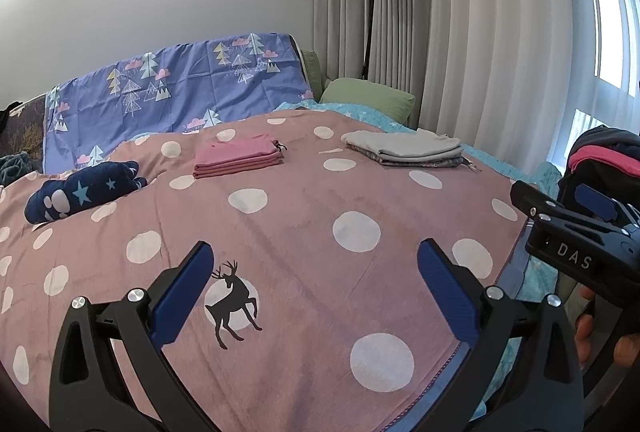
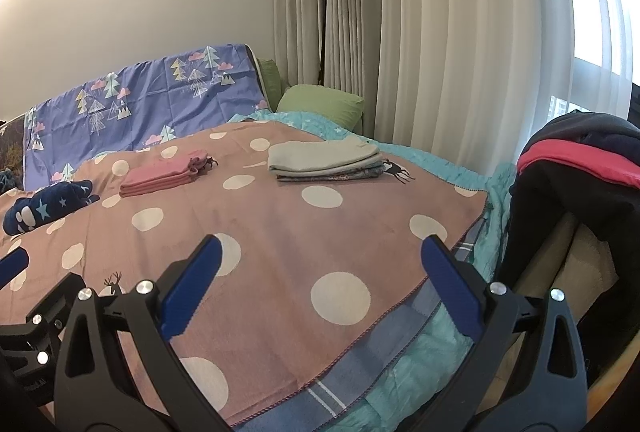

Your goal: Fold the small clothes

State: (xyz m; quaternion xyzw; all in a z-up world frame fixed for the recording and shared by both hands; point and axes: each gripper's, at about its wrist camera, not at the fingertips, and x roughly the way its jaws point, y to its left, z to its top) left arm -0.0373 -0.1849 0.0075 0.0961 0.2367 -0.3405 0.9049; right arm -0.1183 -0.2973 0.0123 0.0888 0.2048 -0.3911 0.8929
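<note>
1. Both of my tools are empty: my left gripper (image 1: 316,288) has its jaws spread wide over the near part of the dotted blanket (image 1: 304,208), and my right gripper (image 2: 320,284) is spread just as wide above the blanket's near right corner, with nothing between the blue pads of either

2. Done, as far as I can see: 2 neat stacks sit toward the far edge of the blanket. The pink stack (image 1: 238,156) lies near the middle of that far edge, and the grey stack (image 1: 406,148) lies toward the far right corner, well apart from the pink one

3. The grey stack looks like several flat pieces, with a patterned piece at the bottom; I cannot count the layers for certain

4. A navy star-print piece (image 1: 82,190) lies near the left edge of the blanket. It looks bundled or rolled rather than squared off, so I cannot tell whether it counts as finished

5. Left to do, by my judgement: a heap of dark and red clothes (image 2: 580,156) hangs over something off the right side of the bed, beyond the blanket's right edge. That seems to be the supply still waiting

6. The middle and near part of the blanket carry no garment, so I judge I am between pieces: the likely next step is to reach right for another garment from the heap and lay it flat here

7. My right gripper is the nearer one to that heap
</note>
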